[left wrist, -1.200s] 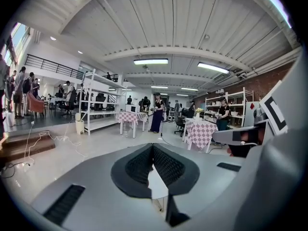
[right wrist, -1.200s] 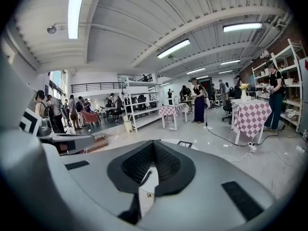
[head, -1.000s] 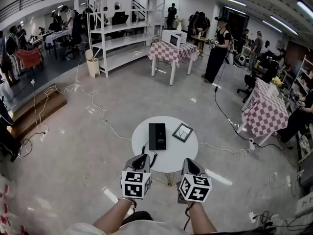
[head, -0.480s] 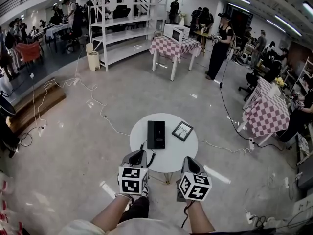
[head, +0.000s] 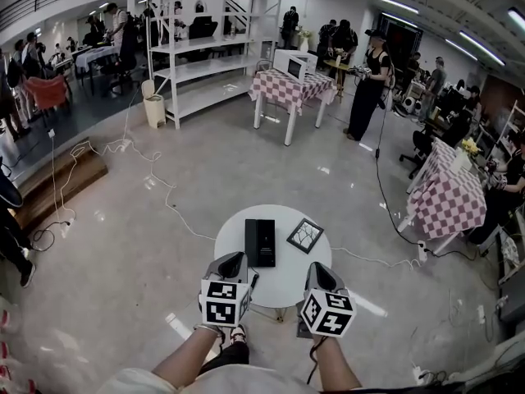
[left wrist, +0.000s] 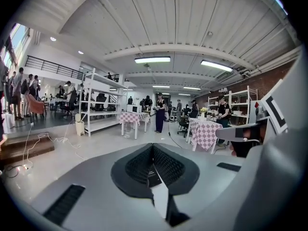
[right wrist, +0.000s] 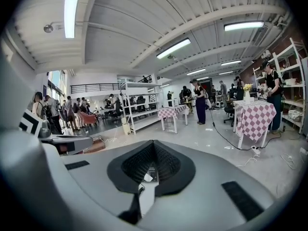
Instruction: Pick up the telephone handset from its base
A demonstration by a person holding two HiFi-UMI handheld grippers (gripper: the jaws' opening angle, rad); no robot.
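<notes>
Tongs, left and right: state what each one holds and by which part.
Nothing is held. The left tongs and the right tongs are both shut and empty; the telephone lies untouched on the round table ahead of them.

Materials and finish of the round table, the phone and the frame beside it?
Table: white, smooth-looking top; laminate or painted board, can't tell which. Telephone: black, matte, probably moulded plastic. Frame: thin dark border, wood or plastic unclear; pale centre with dark lines, possibly under glass, too small to confirm.
</notes>
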